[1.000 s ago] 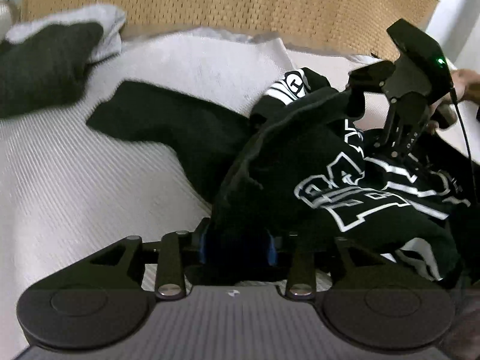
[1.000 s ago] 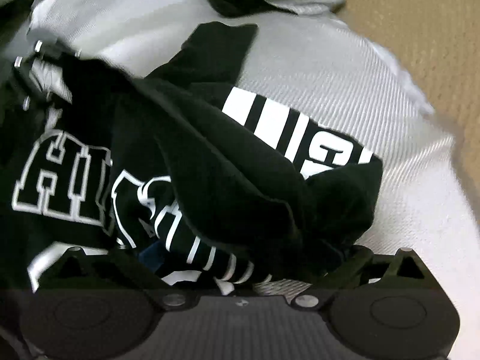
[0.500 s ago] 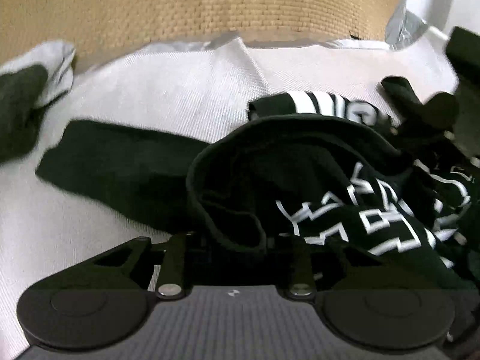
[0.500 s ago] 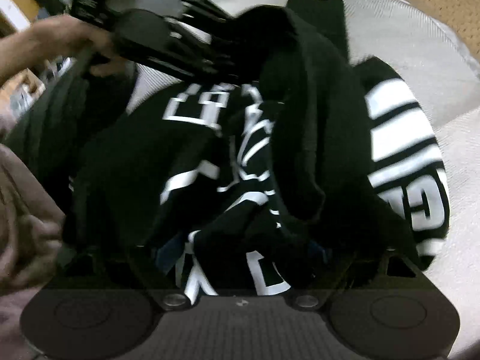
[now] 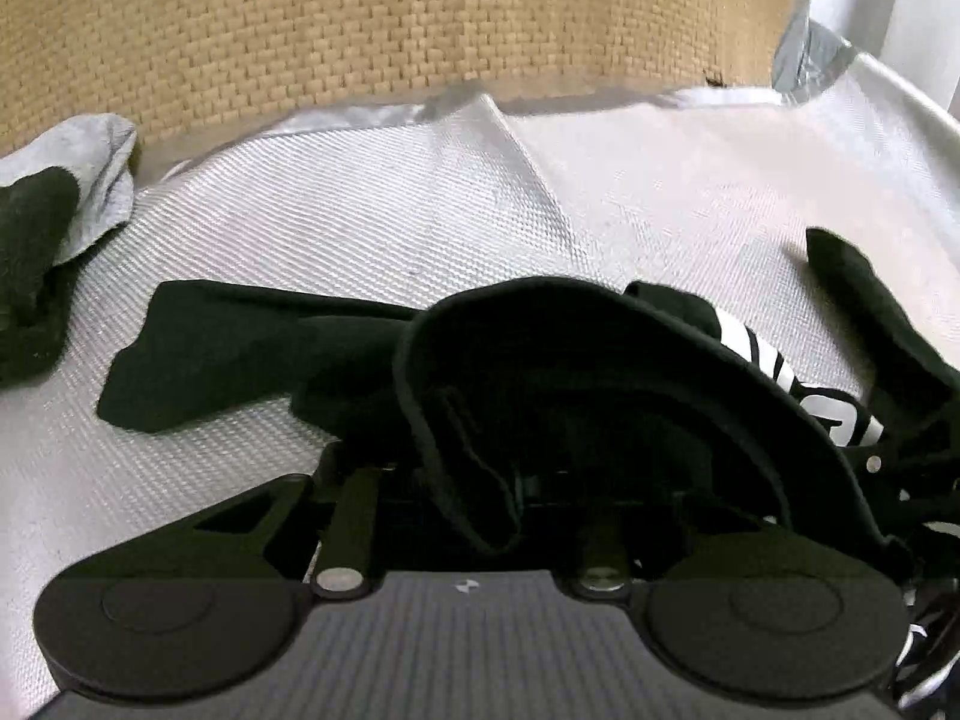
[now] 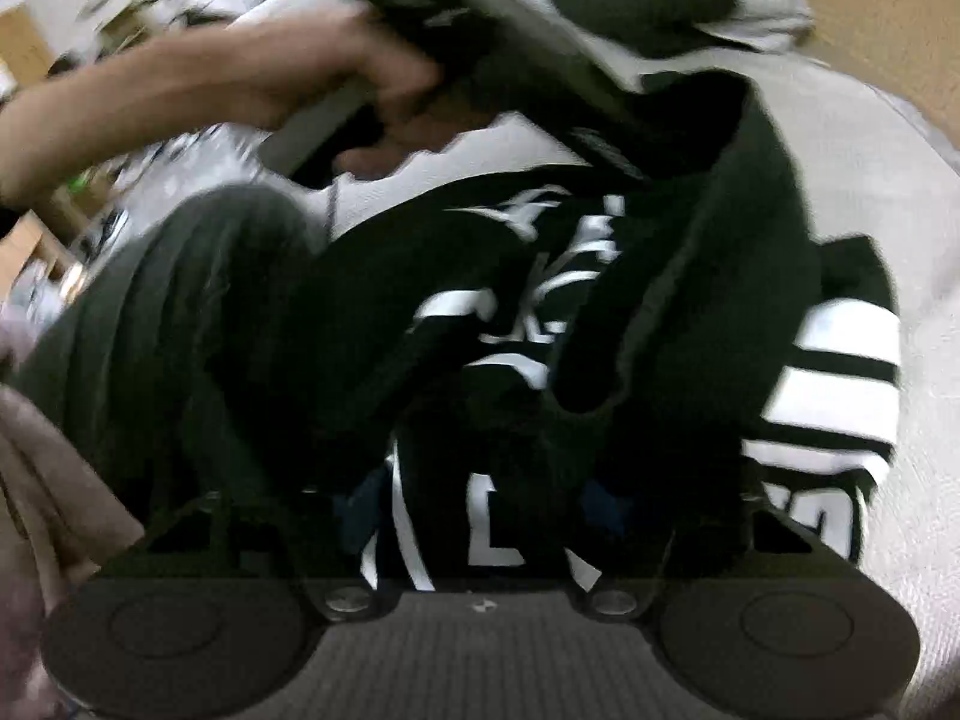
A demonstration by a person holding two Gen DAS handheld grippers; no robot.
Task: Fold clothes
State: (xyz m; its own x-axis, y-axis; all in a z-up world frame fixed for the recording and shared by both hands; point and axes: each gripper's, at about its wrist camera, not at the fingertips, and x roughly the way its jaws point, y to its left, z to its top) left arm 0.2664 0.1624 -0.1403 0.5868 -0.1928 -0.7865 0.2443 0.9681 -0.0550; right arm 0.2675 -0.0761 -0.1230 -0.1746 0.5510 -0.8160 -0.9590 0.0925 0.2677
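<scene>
Left wrist view first. Gripped the black hem of the jersey (image 5: 600, 396) in the left gripper (image 5: 480, 480), with the jaws just closed further on it and the pads hidden under the cloth. Rose from that grip as a curved rim, with white stripes and lettering showing at the right. Lay just beyond on the sheet (image 5: 360, 228), one plain black sleeve (image 5: 240, 354) stretched out flat to the left. Sat further off at the left edge, a grey-and-black pile (image 5: 36, 252), apart from the sleeve. Stood behind it all, a tan woven panel (image 5: 390, 30) along the sheet's far edge.

Right wrist view, blurred. Bunched between the jaws of the right gripper (image 6: 486, 510), a heap of the same jersey with white letters uppermost; jaws just been narrowing, half wide, yet cannot tell whether the pads pressed the cloth, being buried in it. Hung to the right, a striped sleeve (image 6: 828, 384) over the sheet. Reached in from the upper left, the left hand (image 6: 390, 78), meeting the jersey's far edge. Showed beyond it the same grey-and-black pile at the top.
</scene>
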